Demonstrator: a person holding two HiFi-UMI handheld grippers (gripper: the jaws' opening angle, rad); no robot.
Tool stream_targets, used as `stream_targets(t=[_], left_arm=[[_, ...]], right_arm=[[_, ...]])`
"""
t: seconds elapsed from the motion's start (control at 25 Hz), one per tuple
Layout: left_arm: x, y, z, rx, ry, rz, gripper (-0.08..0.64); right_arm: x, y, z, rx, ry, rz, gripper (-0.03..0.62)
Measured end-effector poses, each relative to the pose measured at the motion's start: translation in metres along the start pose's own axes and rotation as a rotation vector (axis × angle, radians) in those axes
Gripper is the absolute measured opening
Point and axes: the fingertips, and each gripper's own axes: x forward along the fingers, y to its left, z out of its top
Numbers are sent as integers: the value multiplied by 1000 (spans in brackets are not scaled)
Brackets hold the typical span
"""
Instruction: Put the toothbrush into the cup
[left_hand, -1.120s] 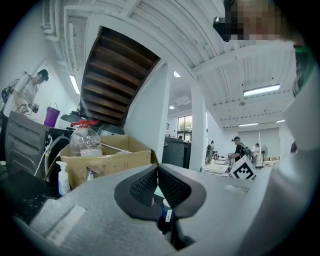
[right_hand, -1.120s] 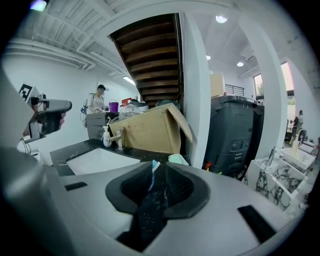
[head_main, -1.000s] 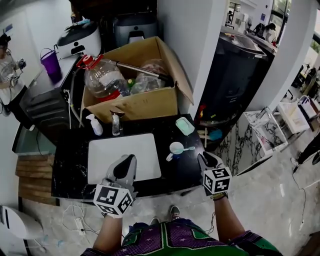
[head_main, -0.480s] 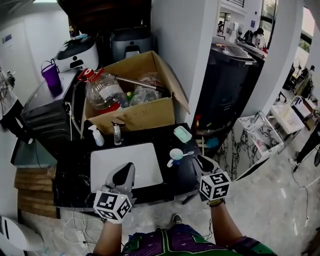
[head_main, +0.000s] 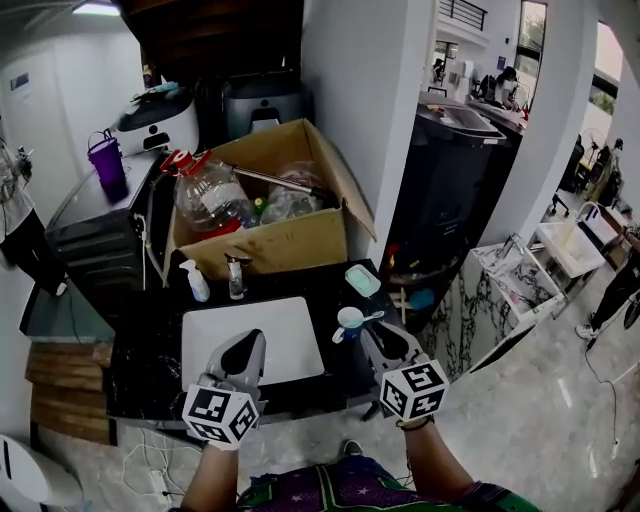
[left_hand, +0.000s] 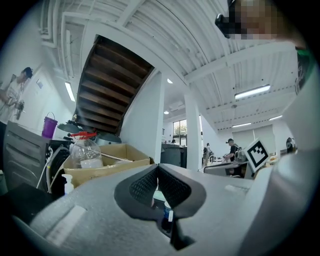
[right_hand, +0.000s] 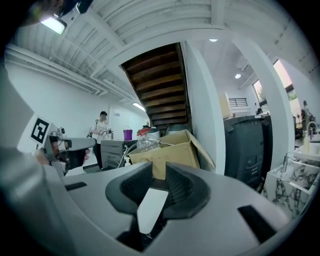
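Toothbrush (head_main: 373, 318) is at the cup (head_main: 350, 318): it rests on the rim w/ one end poking out to the right, and you can't tell from the head view how deep it sits. Cup stands on the black desk (head_main: 140, 340), just right of the white sink (head_main: 290, 320), w/ a teal dish (head_main: 363, 280) behind it.

Your right gripper (head_main: 385, 338) hangs near the cup, just below and to its right, not touching. Its jaws are spread w/ nothing gripped; the cardboard box (head_main: 290, 245) shows thru the gap in the right gripper view.

Your left gripper (head_main: 252, 342) is over the sink's front edge, well apart from the cup. Its jaws are pressed together at the tips, holding nothing.

Behind the sink are a tap (head_main: 235, 275) and a soap pump bottle (head_main: 195, 282). The box holds a big clear bottle (head_main: 208, 195) w/ a red cap. A purple bucket (head_main: 107, 160) sits far left.
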Motion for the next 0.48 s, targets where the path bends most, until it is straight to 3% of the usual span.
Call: stream_targets(t=[0.2,0.48], left_arm=[[-10,1,11,36,-12,10,15],[-19,7,11,33,-23,30,15]], right_arm=[[-5,22,20,-18,-64,16,66],[-23,12,42,-29,-128,-32,61]])
